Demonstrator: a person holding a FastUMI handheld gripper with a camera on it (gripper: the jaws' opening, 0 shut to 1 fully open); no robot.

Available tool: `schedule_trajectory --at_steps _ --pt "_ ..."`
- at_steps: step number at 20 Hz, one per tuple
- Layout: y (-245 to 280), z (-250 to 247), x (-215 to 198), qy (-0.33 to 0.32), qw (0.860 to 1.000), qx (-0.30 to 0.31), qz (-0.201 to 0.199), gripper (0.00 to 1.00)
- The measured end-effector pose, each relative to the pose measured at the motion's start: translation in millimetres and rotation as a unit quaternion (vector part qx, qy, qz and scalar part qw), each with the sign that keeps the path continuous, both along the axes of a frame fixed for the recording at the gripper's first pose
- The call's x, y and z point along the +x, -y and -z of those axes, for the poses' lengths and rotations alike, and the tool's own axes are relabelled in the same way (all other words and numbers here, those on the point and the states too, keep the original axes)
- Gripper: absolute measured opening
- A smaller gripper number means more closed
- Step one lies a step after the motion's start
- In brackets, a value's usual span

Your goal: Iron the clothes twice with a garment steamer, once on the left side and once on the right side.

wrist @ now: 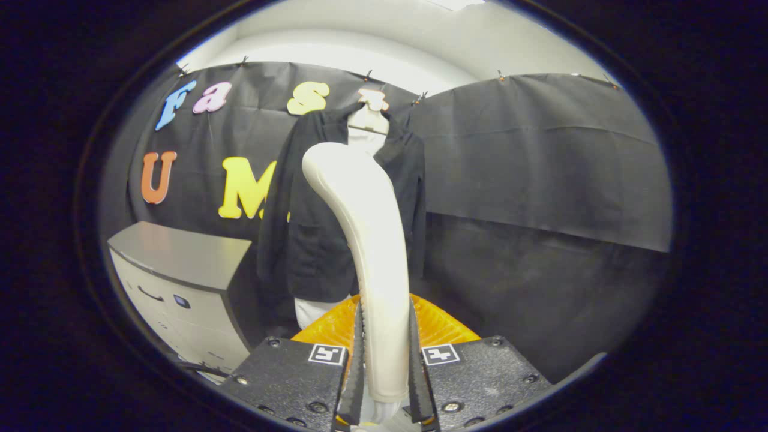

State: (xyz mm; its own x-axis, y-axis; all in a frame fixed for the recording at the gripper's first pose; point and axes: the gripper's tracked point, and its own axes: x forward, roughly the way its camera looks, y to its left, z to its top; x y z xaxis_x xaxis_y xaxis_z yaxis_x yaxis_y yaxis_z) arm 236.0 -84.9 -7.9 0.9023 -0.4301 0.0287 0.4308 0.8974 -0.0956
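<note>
Tongs (384,360) pinching the garment steamer's (366,240) handle on both sides, head raised toward the black jacket (312,252) hanging on the mannequin (369,123) just beyond. Best kept upright, swept slowly down one front panel, then the other. Grey cabinet (180,282) near left, crowding that side.

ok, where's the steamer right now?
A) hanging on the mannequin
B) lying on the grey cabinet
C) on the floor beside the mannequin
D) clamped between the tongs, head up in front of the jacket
D: the tongs press on both sides of the white steamer handle, and its head rises in front of the black jacket on the mannequin.
</note>
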Motion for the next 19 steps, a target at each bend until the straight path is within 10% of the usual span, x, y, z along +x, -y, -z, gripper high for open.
schedule_trajectory --at_steps 19 --pt "-41 -67 -30 0.085 0.983 0.004 -0.162 0.33"
